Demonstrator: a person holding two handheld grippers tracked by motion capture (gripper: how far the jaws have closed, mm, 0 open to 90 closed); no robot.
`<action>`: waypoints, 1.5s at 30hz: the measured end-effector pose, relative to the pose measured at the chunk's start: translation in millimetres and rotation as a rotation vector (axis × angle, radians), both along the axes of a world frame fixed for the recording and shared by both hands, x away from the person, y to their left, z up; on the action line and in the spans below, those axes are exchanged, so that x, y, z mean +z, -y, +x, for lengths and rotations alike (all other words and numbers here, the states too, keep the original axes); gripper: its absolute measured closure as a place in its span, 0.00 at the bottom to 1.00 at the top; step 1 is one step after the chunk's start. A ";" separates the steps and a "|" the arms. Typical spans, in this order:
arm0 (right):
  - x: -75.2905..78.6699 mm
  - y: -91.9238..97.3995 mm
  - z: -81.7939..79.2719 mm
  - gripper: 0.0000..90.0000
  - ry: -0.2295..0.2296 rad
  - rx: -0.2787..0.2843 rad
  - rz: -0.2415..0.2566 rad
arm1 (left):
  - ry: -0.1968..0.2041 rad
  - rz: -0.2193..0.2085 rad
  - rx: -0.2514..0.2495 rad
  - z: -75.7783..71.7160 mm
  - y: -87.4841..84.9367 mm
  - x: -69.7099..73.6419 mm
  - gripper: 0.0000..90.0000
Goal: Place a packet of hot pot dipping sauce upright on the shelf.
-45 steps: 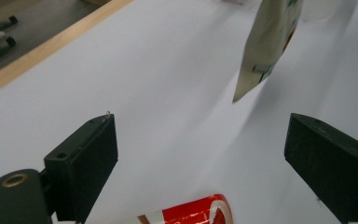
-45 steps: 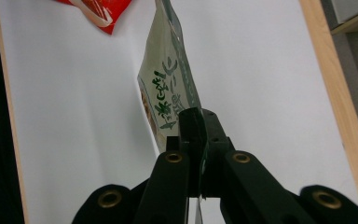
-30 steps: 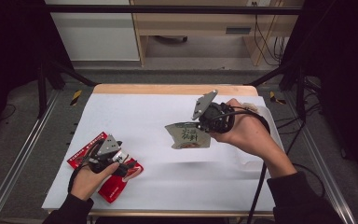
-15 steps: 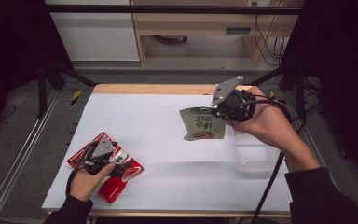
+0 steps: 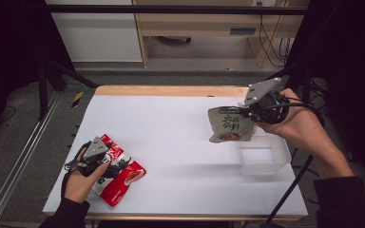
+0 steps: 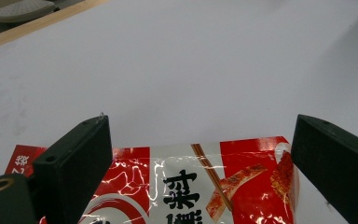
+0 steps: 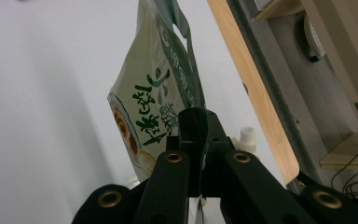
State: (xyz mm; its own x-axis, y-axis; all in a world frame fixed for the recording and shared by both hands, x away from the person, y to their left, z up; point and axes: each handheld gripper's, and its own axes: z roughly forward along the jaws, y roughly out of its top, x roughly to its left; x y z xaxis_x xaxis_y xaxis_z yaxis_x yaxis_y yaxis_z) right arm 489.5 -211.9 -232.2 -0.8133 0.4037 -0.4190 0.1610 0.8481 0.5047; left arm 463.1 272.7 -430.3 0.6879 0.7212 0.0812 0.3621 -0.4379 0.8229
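On the white desk (image 5: 171, 142), right gripper (image 5: 253, 113) fingers clamp the green pouch (image 5: 229, 124); lower it straight into the clear box (image 5: 264, 157), while left gripper (image 6: 200, 154) fingers stand wide over the red pouch (image 6: 205, 186)

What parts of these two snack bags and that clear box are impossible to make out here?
- Red bag: left gripper view, its lower half is cut off by the bottom edge.
- Green bag: right gripper view, the shut right tongs cover its gripped edge.
- Clear box: high view, too blurred to tell any contents.

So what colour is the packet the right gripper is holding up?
The packet is pale green with dark green lettering, clearest in the right gripper view.
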 end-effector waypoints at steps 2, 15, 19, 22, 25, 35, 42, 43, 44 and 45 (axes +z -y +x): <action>-0.5 8.9 -0.7 1.00 0.004 -0.012 0.006 | -0.002 0.002 0.007 0.0 -1.9 -1.2 0.06; -14.7 47.0 13.3 1.00 -0.004 -0.077 0.003 | 0.004 -0.007 0.045 0.5 -7.2 -2.7 0.06; -19.1 55.6 19.9 1.00 -0.009 -0.085 -0.002 | 0.007 0.003 0.037 -0.5 -5.0 -3.1 0.06; -20.2 63.8 24.8 1.00 -0.008 -0.097 0.018 | 0.006 0.001 0.034 -0.7 -4.2 -3.6 0.06; -22.3 71.0 29.3 1.00 -0.020 -0.107 0.025 | 0.007 0.004 0.034 -1.9 -4.2 -4.3 0.06; -37.0 90.8 49.6 1.00 -0.033 -0.128 0.020 | 0.004 0.005 0.030 -1.4 -0.2 -4.4 0.06; -45.5 96.4 62.3 1.00 -0.056 -0.132 0.028 | 0.000 0.023 0.027 -2.7 1.7 -7.3 0.06; -46.4 96.5 63.8 1.00 -0.058 -0.128 0.024 | 0.000 0.021 0.029 -3.0 1.1 -7.2 0.06; -48.6 95.6 65.4 1.00 -0.058 -0.131 0.025 | 0.001 0.019 0.031 -3.2 0.8 -7.0 0.06; -50.0 95.5 67.1 1.00 -0.063 -0.128 0.021 | 0.002 0.017 0.032 -3.2 0.7 -6.9 0.06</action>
State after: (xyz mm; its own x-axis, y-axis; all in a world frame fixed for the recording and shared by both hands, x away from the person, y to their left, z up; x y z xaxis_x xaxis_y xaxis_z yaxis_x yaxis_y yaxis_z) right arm 556.5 -307.4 -282.1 -0.7791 0.5136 -0.3593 0.2990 0.8083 0.5072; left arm 460.0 272.0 -437.2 0.6644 0.7413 0.0947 0.3746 -0.4400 0.8161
